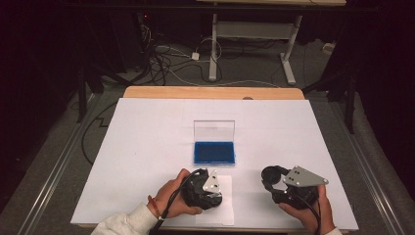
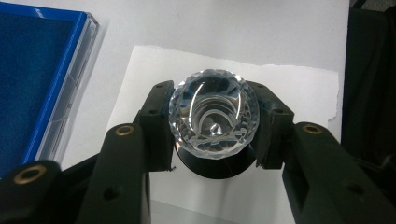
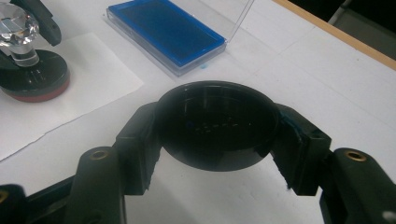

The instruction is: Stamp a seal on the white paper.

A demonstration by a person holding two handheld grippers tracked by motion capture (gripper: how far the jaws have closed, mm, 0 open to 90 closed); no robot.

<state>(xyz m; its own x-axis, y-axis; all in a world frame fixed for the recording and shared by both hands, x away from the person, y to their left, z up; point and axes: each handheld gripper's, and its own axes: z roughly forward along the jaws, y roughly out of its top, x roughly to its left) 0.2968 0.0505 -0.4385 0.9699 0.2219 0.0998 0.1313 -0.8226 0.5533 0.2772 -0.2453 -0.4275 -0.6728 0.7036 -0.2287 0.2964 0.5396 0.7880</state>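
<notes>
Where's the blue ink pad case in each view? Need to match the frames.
High view: blue ink pad case at table centre, clear lid raised behind it.
Left gripper view: its corner at the upper left edge.
Right gripper view: top centre, lid open.
Shared landmark: the paper sheet beside it.

Dark room, grey floor [image 1: 54, 147], tangled cables [image 1: 161, 58], white desk frame [image 1: 254, 34] behind the table [image 1: 210, 92].
</notes>
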